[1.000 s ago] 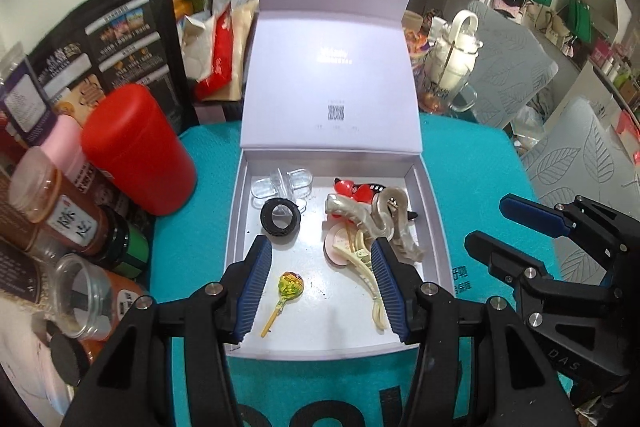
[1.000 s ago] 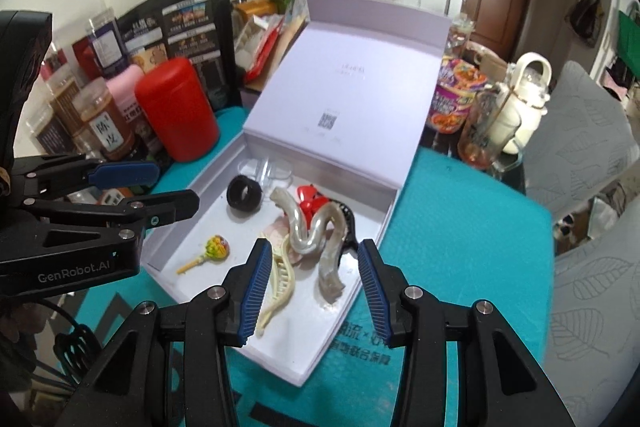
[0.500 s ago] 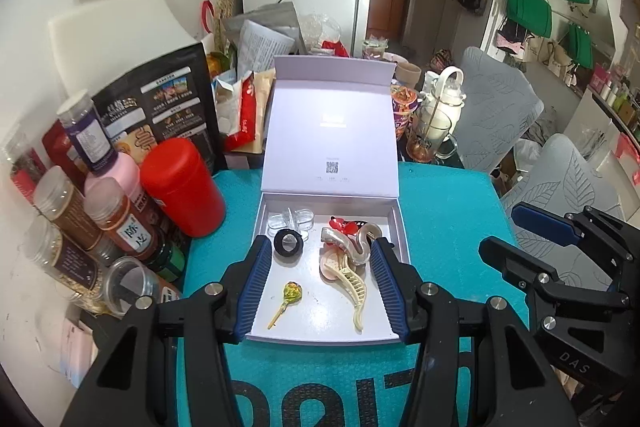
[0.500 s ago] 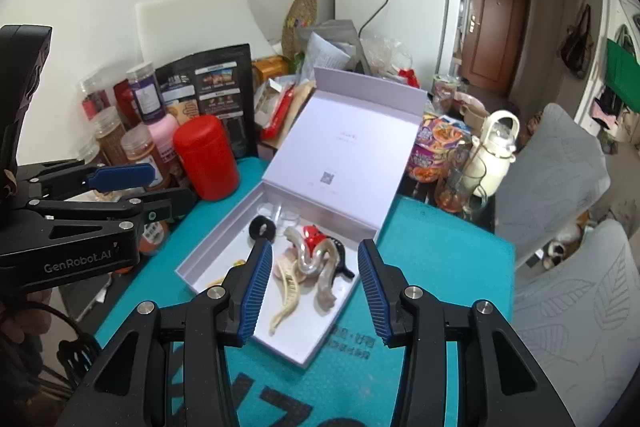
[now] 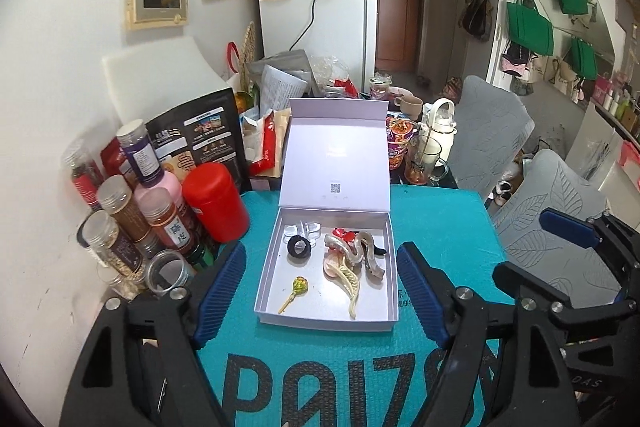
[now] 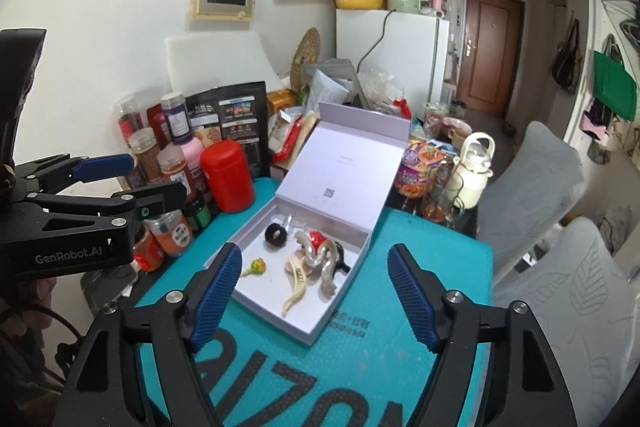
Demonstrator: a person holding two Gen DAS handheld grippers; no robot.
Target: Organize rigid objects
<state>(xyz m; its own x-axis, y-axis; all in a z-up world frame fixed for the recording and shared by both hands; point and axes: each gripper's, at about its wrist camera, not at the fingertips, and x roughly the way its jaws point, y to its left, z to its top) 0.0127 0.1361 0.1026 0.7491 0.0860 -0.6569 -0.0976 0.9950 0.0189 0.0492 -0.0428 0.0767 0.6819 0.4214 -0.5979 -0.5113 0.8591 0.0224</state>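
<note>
Left wrist view: the left hand-held gripper (image 5: pixel 320 291) has just been opening; its blue-padded jaws stand wide with nothing between them, above the teal-covered bench (image 5: pixel 440 223). Beyond sits the open pale lilac cardboard box (image 5: pixel 267 269), holding a black ring (image 5: pixel 299 247), a yellow lollipop (image 5: pixel 295 290), and cream and pearl-grey hair claws (image 5: pixel 352 263).

Right wrist view: the right hand-held gripper (image 6: pixel 314 291) has also just been opening, wide and empty, well back from the box. Sorting looks finished; the raised lid (image 6: pixel 344 171) likely needs closing next.
</note>
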